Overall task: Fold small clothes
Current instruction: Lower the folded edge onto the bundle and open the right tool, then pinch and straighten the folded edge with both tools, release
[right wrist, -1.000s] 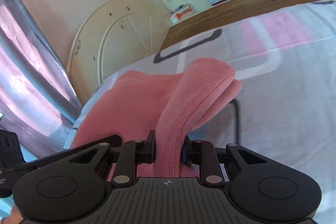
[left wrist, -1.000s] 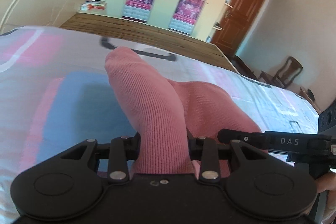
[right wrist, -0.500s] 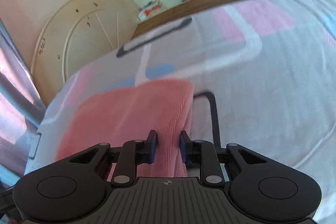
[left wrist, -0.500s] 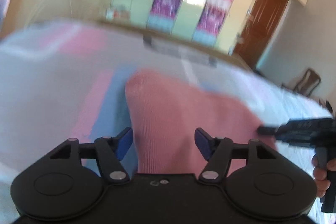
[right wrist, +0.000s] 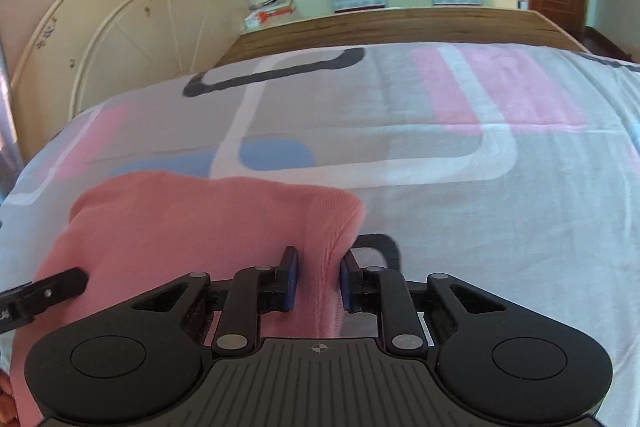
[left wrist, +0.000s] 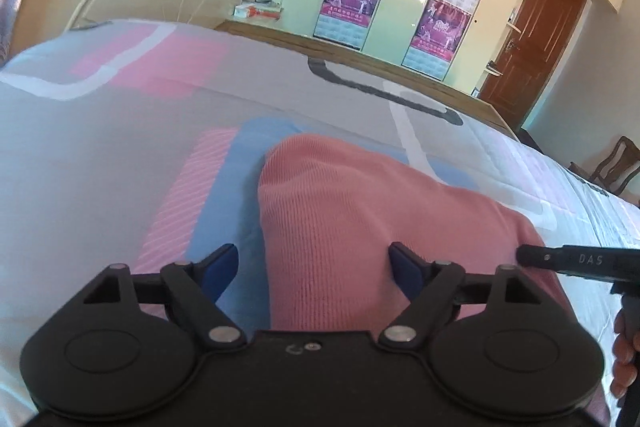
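Observation:
A pink knitted garment (left wrist: pixel 360 223) lies folded flat on the patterned bedsheet (left wrist: pixel 100 147). My left gripper (left wrist: pixel 314 267) is open wide, its blue pads on either side of the garment's near left corner, not clamping it. In the right wrist view the same garment (right wrist: pixel 192 223) lies at lower left. My right gripper (right wrist: pixel 318 279) has its jaws a little apart around a raised fold of the garment's right corner; the pads barely touch the cloth. The tip of my right gripper shows at the right edge of the left view (left wrist: pixel 576 261).
The bedsheet (right wrist: pixel 440 147) has pink, blue, grey and white shapes. A cream headboard (right wrist: pixel 120 39) stands at the left and a wooden board (right wrist: pixel 380 27) runs along the far side. A wooden chair (left wrist: pixel 612 167) stands at the right.
Both grippers lowered the lifted garment onto the bed. The left gripper opened and let go. The right gripper's jaws have loosened around the fold.

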A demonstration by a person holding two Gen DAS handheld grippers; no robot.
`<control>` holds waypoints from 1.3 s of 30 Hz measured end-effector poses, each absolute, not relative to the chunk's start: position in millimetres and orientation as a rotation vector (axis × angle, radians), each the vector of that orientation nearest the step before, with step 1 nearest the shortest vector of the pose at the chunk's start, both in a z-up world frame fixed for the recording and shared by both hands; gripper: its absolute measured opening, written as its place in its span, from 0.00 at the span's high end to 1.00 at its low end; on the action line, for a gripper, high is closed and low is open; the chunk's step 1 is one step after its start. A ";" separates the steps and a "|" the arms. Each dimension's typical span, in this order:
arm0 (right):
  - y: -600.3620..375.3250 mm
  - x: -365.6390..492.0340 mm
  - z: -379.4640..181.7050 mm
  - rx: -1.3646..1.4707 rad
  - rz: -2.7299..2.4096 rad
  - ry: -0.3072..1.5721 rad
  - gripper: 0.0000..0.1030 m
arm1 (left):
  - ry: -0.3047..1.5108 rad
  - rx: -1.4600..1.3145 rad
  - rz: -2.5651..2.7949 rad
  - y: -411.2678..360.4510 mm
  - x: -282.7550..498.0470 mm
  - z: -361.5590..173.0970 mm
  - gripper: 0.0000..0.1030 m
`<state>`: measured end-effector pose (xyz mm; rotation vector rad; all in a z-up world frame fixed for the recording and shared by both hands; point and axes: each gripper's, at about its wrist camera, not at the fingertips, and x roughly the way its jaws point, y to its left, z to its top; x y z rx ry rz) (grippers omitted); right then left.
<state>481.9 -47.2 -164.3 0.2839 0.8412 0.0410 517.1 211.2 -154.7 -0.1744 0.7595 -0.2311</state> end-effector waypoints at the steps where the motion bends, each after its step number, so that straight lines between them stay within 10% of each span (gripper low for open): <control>1: -49.9 478.2 -160.1 0.283 0.016 0.833 0.81 | 0.747 -0.171 -0.232 211.7 511.3 -149.8 0.24; 39: -2.3 316.3 -165.7 0.085 0.045 0.838 0.88 | 0.912 0.012 -0.320 183.0 402.6 -167.0 0.01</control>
